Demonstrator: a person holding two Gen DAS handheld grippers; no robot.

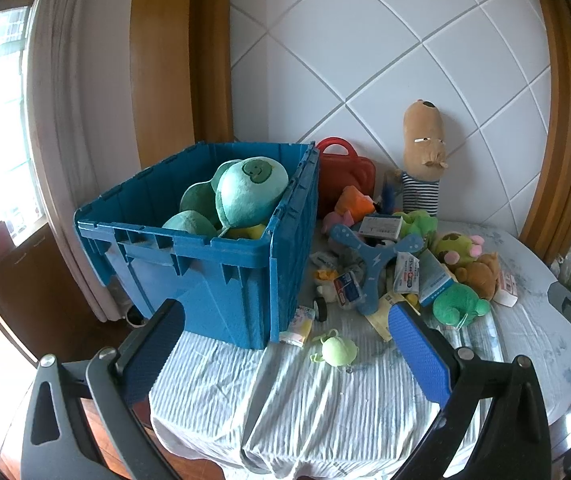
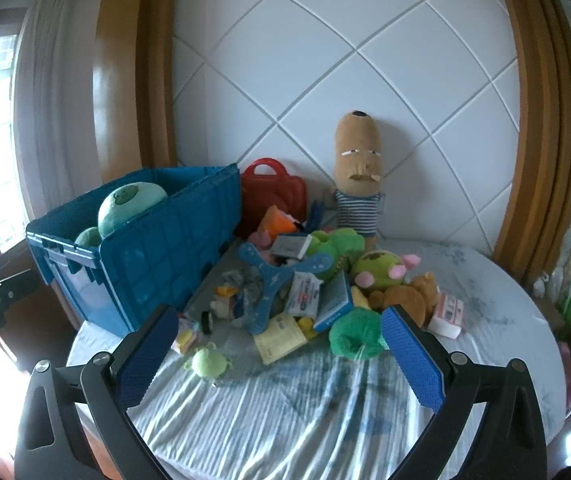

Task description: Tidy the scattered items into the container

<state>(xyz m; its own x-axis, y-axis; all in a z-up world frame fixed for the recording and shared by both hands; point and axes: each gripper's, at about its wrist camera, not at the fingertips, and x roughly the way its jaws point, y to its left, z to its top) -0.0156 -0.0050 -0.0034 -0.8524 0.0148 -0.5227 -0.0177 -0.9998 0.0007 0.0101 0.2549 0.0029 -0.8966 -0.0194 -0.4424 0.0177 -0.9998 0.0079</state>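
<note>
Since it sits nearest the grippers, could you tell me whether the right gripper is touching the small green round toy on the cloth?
Apart. The right wrist view shows the right gripper open, with striped cloth visible between its left finger and the small green toy.

A home: curtained window (image 1: 1, 120), cloth-covered table (image 2: 285, 400) (plush toys (image 2: 377, 276) heaped), white padded wall (image 1: 385, 60).

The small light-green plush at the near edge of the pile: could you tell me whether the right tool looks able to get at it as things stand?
Probably yes. The small light-green plush lies alone on the striped cloth, apart from the pile, and the right tool is open and empty with nothing between them.
</note>
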